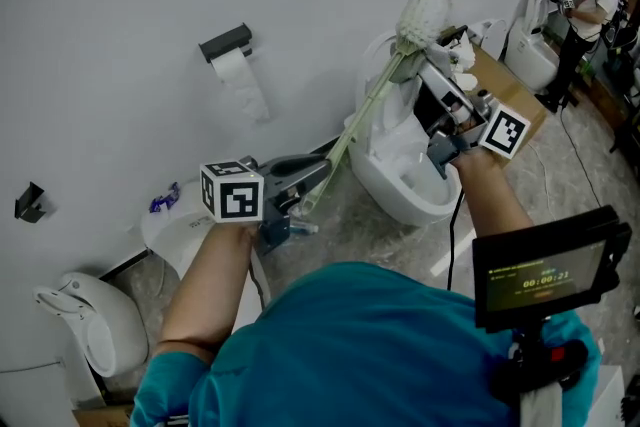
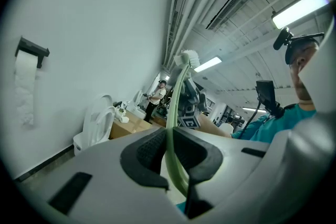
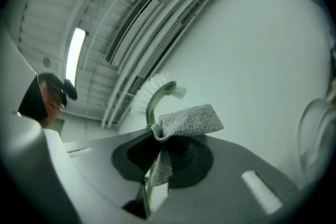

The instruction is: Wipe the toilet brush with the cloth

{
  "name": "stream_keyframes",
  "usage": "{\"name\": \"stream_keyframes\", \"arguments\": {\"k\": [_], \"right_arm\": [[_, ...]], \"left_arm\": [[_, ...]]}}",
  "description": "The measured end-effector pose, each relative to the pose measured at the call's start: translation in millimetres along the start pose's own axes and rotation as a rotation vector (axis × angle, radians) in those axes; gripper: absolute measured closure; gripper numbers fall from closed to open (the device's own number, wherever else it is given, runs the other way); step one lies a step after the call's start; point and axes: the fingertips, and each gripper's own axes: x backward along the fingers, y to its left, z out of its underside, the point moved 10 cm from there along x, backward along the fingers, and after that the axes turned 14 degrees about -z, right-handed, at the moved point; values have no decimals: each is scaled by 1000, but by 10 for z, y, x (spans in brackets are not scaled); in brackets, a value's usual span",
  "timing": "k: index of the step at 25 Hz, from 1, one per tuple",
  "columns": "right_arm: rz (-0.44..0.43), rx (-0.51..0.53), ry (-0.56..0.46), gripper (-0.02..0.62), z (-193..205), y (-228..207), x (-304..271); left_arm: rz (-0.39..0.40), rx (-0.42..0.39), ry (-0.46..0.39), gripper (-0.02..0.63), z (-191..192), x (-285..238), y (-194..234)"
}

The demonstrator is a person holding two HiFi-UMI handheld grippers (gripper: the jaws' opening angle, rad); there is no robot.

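Left tongs [image 2: 169,161] nearly closed, clamping the handle of the pale green plastic toilet brush with white bristles [image 1: 366,109]; brush slanted head-up over the white toilet [image 1: 392,183], steadied for wiping. Right tongs [image 3: 156,140] pinch the grey woven cloth [image 3: 188,120] against the brush neck

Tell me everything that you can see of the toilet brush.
The toilet brush has a slim, pale green handle, plastic by its look, which curves at the top into a head of white bristles. It is held in the air on a slant, head uppermost, in front of the wall and above the white toilet. The left tool is shut on its lower end. The right tool pinches a grey cloth against the handle below the head.
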Motion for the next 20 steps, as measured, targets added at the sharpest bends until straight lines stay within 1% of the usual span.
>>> {"name": "stream_keyframes", "arguments": {"k": [2, 3, 4, 5, 6, 8, 9, 10, 11, 12, 16, 18, 20], "right_arm": [[135, 148, 173, 560, 211, 135, 39], [185, 232, 266, 560, 332, 215, 36], [219, 319, 350, 560, 442, 297, 17], [236, 409, 421, 560, 536, 381, -19], [231, 503, 483, 560, 619, 473, -75], [168, 695, 622, 560, 788, 664, -248], [135, 777, 712, 560, 885, 743, -346], [116, 835, 805, 560, 992, 798, -439], [109, 870, 878, 560, 1099, 826, -520], [102, 896, 924, 560, 1195, 829, -589], [70, 988, 1030, 560, 1449, 754, -689], [70, 1040, 1078, 560, 1512, 723, -689], [79, 1077, 1101, 560, 1514, 709, -695]], "left_arm": [[-26, 16, -10, 560, -21, 37, 40], [-42, 24, -15, 560, -31, 52, 67], [-60, 34, -20, 560, -42, 61, 97], [-79, 43, -25, 560, -53, 61, 128], [-98, 51, -27, 560, -61, 56, 159], [-131, 64, -24, 560, -62, 35, 217], [-141, 68, -22, 560, -61, 20, 235], [-145, 70, -19, 560, -61, 4, 244], [-147, 69, -16, 560, -64, -13, 243], [-145, 66, -13, 560, -68, -32, 234], [-112, 39, -4, 560, -77, -100, 139], [-106, 10, -1, 560, -84, -109, 92], [-109, -10, -1, 560, -89, -104, 70]]}}
